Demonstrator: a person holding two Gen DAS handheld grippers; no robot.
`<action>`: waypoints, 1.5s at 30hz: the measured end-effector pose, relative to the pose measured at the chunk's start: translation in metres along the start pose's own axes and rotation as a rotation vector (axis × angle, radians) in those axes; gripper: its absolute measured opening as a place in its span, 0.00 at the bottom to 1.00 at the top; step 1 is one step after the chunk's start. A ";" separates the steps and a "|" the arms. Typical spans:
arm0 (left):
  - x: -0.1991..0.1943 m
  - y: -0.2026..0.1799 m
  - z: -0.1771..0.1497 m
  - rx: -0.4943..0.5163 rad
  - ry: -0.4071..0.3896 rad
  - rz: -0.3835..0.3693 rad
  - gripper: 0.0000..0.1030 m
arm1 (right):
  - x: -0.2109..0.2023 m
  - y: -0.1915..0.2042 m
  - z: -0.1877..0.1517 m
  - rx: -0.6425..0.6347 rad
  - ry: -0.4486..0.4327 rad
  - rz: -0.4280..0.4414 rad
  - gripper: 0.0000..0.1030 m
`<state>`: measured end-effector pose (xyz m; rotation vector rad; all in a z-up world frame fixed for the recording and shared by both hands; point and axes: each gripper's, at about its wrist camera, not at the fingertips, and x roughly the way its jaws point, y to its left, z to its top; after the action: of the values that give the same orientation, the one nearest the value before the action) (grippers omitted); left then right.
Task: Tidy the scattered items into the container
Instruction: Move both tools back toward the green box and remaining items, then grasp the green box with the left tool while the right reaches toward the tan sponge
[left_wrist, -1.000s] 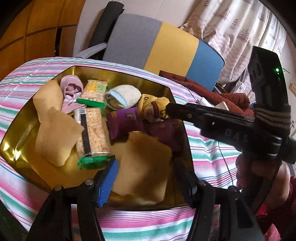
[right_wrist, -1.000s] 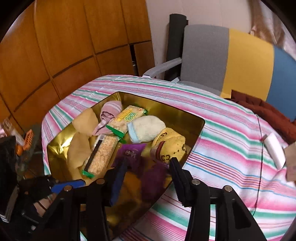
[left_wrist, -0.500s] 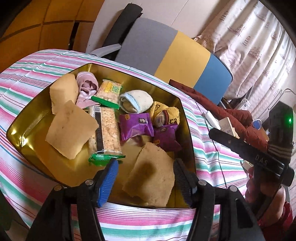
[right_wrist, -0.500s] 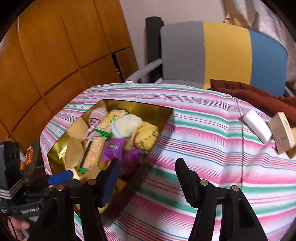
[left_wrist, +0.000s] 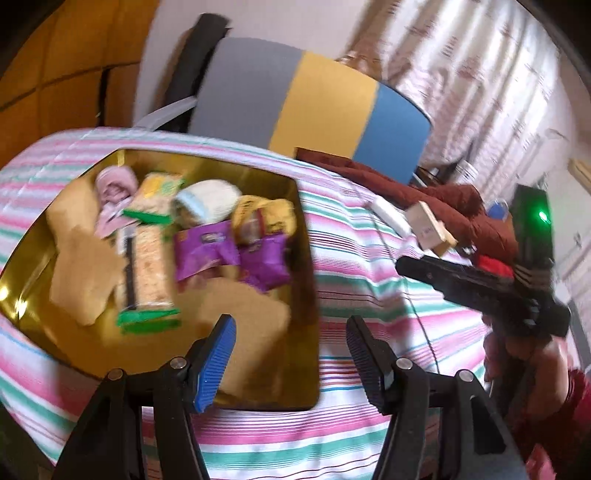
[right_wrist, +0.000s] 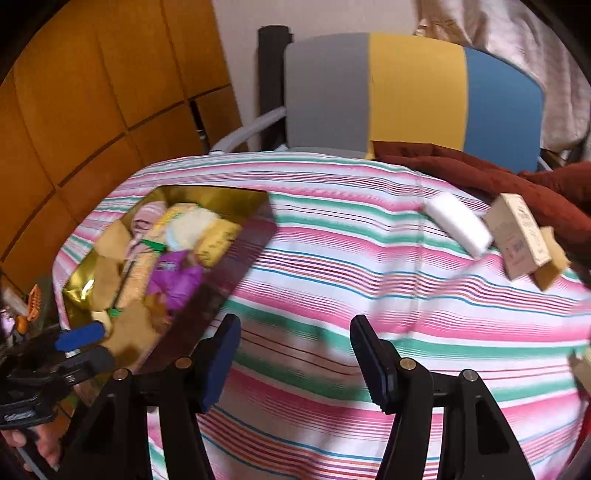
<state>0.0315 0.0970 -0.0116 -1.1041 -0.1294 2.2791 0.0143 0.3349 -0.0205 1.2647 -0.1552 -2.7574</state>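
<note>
1. Gold, shiny container at left centre of the left wrist view, resting on the striped cloth over the tabletop; seen also at left in the right wrist view.
2. Inside, along the far side: pink sock, yellow-green cracker pack, white-and-blue sock, yellow sock.
3. Inside, middle: long cracker pack with green ends, flanked on the right by two purple snack packets, touching one another.
4. Inside, left and near side: tan sponge pieces, one more at the near right corner, partly behind the left fingers.
5. Outside the container, at right in the right wrist view, well apart from it: white block, small cardboard box just beside it, another tan sponge touching the box; dark red cloth behind them.
6. Left gripper: fingers apart, nothing between them, hovering over the container's near right corner and the cloth.
7. Right gripper: jaws just been widening, now apart with only striped cloth showing between, gripping nothing; visible too at right in the left wrist view, held by a hand.
8. Grey, yellow and blue chair beyond the tabletop; much motion blur in both views.
</note>
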 end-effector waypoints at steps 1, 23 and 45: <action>0.002 -0.006 0.000 0.018 0.008 -0.010 0.61 | -0.002 -0.010 -0.001 0.011 0.001 -0.013 0.61; 0.036 -0.077 -0.011 0.163 0.124 -0.076 0.61 | -0.028 -0.315 -0.038 0.466 0.139 -0.599 0.68; 0.063 -0.120 -0.003 0.169 0.161 -0.134 0.61 | -0.021 -0.315 -0.060 0.698 0.134 -0.019 0.75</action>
<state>0.0608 0.2295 -0.0168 -1.1483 0.0511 2.0343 0.0571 0.6462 -0.0858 1.5684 -1.1754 -2.7025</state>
